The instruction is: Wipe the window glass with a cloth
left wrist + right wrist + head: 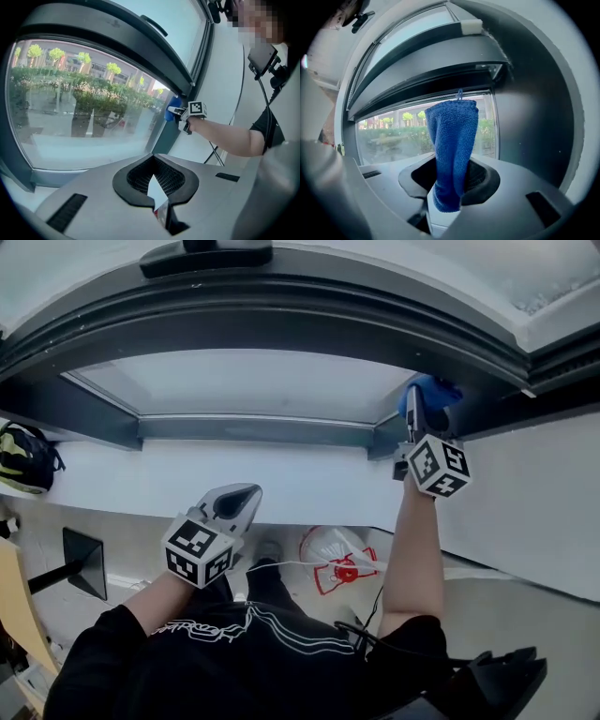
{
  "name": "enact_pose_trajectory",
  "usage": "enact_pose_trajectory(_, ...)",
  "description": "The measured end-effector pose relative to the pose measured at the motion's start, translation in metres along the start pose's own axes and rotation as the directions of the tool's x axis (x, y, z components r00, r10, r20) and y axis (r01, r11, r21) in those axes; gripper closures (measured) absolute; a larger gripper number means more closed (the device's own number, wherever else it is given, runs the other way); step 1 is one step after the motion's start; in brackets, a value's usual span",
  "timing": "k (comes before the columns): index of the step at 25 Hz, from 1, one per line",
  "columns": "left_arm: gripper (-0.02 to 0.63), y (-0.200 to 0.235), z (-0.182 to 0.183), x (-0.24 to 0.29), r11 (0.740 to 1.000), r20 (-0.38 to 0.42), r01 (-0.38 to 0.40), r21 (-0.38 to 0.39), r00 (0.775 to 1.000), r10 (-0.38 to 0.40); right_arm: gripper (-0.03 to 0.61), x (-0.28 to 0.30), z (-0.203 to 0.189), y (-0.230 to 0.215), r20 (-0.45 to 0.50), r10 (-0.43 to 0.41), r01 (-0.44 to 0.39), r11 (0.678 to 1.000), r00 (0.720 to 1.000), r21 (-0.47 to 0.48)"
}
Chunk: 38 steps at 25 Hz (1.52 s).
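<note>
Right gripper view: the right tongs (pixel 449 199) are clenched on a blue cloth (pixel 452 140). They grip it at its lower end, and the rest stands up and forward toward the window glass (pixel 389 136). The cloth sits at the pane's right edge, just beside the dark window frame (pixel 525 117). Contact with the glass cannot be confirmed from any view.

The left tongs (pixel 158 197) are closed with nothing between them, held low and well apart from the pane.

Assessment: the cloth appears light, soft and limp, with a fine pile, so it is likely to fold under pressure rather than push back. The present hold on a bunched end looks sound because it leaves a broad free face for wiping. The glass is smooth and rigid but breakable — even, moderate pressure is advised, with the tongs' hard tips kept off it.
</note>
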<state>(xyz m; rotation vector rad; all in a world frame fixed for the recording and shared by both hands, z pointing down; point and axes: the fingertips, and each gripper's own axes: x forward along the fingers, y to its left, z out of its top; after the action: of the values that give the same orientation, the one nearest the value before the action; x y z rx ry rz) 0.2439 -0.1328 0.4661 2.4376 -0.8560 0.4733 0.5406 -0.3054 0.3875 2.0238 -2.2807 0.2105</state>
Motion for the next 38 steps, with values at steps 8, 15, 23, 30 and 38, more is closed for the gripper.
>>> enact_pose_trajectory(8, 0.607, -0.008, -0.014, 0.006, 0.999, -0.002, -0.031, -0.021, 1.000, 0.030, 0.468, 0.008, -0.016, -0.017, -0.017, 0.003, -0.003, 1.000, 1.000, 0.006)
enact_pose_trajectory(15, 0.607, 0.059, -0.017, -0.034, 0.990, 0.079, -0.073, -0.119, 0.993, 0.083, 0.468, 0.017, -0.020, 0.084, 0.009, 0.093, -0.091, 0.990, 0.996, -0.103)
enact_pose_trajectory(23, 0.607, 0.153, -0.051, -0.116, 0.966, 0.138, -0.164, -0.202, 0.971, 0.194, 0.468, 0.037, -0.061, 0.302, -0.003, 0.340, -0.337, 0.933, 0.941, -0.124)
enact_pose_trajectory(30, 0.607, 0.230, -0.080, -0.194, 0.944, 0.152, -0.214, -0.252, 0.954, 0.257, 0.468, 0.058, -0.085, 0.482, 0.000, 0.509, -0.507, 0.859, 0.861, -0.067)
enact_pose_trajectory(38, 0.607, 0.316, -0.121, -0.277, 0.917, 0.143, -0.287, -0.277, 0.931, 0.335, 0.468, 0.096, -0.127, 0.654, -0.035, 0.651, -0.651, 0.756, 0.759, -0.060)
